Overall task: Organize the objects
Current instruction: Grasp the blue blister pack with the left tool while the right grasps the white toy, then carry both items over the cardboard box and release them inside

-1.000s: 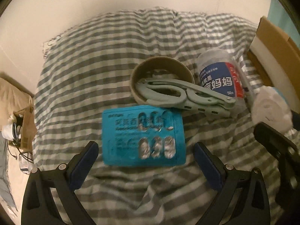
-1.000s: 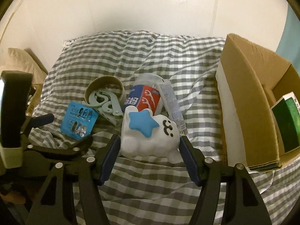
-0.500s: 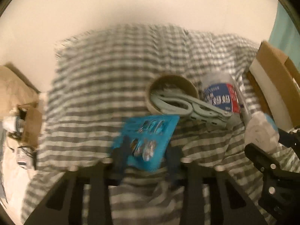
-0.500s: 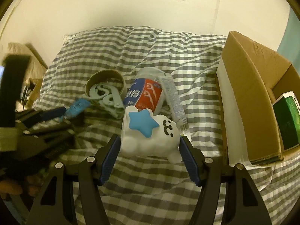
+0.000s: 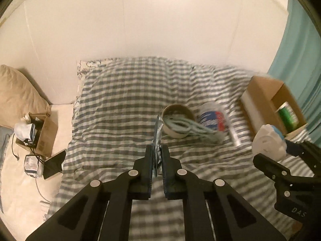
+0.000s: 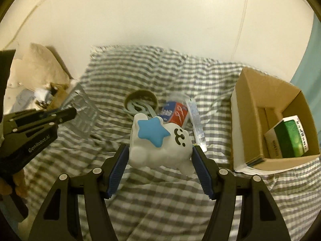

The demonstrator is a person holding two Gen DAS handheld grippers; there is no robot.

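My left gripper (image 5: 157,150) is shut on a blue blister pack (image 5: 157,132), seen edge-on and lifted off the checked bedspread (image 5: 124,100). The right wrist view shows the pack's silver back (image 6: 80,110) in the left gripper (image 6: 67,113). My right gripper (image 6: 159,152) is shut on a white plush toy (image 6: 160,148) with a blue star, held above the bed. A cardboard box (image 6: 248,92) stands open at the right with a green carton (image 6: 289,138) inside. On the bed lie a brown ring (image 5: 177,108), a pale green hanger (image 5: 188,127), a blue-and-red labelled jar (image 5: 212,118) and a tube (image 6: 197,126).
A beige pillow (image 5: 18,92) and a small cardboard box (image 5: 44,132) full of cables and clutter sit left of the bed. A teal curtain (image 5: 297,60) hangs at the right. A white wall runs behind the bed.
The left gripper closed on the blister pack and lifted it off the bed, turning it edge-on. The right gripper rose with the plush toy still in it.
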